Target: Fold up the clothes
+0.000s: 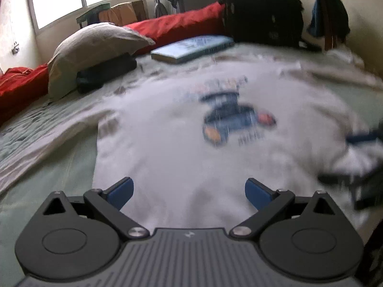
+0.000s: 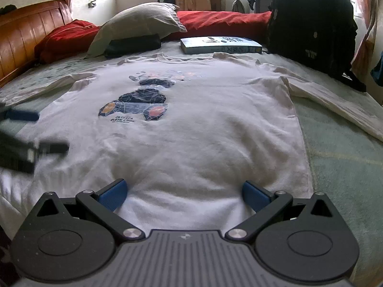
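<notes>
Lying flat and face-up on the pale green bedspread (image 2: 335, 155), the white long-sleeved cotton shirt with a blue printed graphic (image 2: 182, 129) shows no fold yet; every step remains. Both sleeves spread toward ten and two o'clock, the hem at six. The left gripper (image 1: 189, 192) and right gripper (image 2: 184, 195) hover there, jaws wide apart, empty.

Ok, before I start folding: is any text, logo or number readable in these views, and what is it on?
None reads clearly.
White T-shirt: small dark lettering under the printed graphic, too blurred to read.
Book by the pillow: dark characters on cover and spine, too small to read.
Black bag: small pale marks, unreadable.
Right gripper and left gripper: a small pale emblem on each body, no words.
</notes>
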